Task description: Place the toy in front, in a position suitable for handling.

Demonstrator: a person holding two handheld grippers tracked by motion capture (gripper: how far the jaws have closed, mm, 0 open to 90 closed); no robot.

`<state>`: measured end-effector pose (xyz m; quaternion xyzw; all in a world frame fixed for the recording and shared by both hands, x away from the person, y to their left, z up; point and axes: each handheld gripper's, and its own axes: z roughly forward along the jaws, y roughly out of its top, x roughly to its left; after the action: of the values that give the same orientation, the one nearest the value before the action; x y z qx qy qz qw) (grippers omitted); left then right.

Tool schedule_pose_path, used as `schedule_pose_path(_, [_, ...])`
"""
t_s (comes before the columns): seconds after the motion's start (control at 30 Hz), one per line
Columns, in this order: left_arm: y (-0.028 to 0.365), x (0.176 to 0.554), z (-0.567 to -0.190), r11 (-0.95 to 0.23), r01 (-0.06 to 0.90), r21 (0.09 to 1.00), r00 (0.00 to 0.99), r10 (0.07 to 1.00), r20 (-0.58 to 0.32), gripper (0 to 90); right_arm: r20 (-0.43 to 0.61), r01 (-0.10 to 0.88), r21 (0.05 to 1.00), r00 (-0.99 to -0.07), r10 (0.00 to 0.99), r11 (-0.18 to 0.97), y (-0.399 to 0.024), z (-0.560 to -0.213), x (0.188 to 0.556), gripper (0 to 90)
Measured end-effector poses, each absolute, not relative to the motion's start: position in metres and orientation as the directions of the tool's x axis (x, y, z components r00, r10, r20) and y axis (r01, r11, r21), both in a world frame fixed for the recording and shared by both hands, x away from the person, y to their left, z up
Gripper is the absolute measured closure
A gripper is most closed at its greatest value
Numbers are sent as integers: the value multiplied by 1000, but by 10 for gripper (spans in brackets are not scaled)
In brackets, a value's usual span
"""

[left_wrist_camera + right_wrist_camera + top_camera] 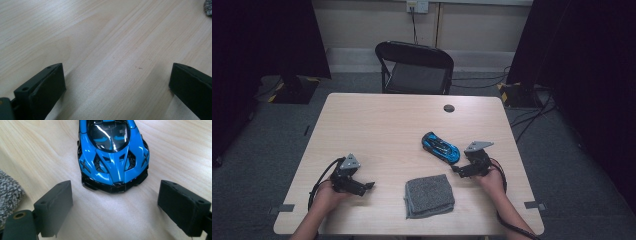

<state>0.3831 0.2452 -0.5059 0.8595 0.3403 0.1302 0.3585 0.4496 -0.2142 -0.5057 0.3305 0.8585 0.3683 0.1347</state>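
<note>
In the high view, a light wooden tabletop [382, 120] with rounded corners stands on grey carpet, between dark curtains, and a black folding chair [414, 67] waits behind it. A small dark round disc [449, 108] lies near the far edge. The blue toy car [440, 147] sits on the right half, just beside the right claw [456, 171], and a folded grey cloth [429, 195] lies near the front edge between the two hands. The left claw [370, 186] rests low on the left.

In the left gripper view, the left claw [117, 82] has its jaws wide apart over bare wood grain, with nothing between them; a corner of the cloth [208, 7] shows at top right.

In the right gripper view, the right claw [115, 207] is also spread wide, not touching anything. The glossy car [113, 152] points its nose at the gap, just ahead of the jaws. The rough cloth [8, 195] is at the left.
</note>
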Motion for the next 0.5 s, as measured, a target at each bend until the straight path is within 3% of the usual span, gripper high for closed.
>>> schedule_pose_path(0.5, [245,382,-506,-504,499,705,724,689,-21,0,11,478,720,-734,679,504,-211,-506,452,110])
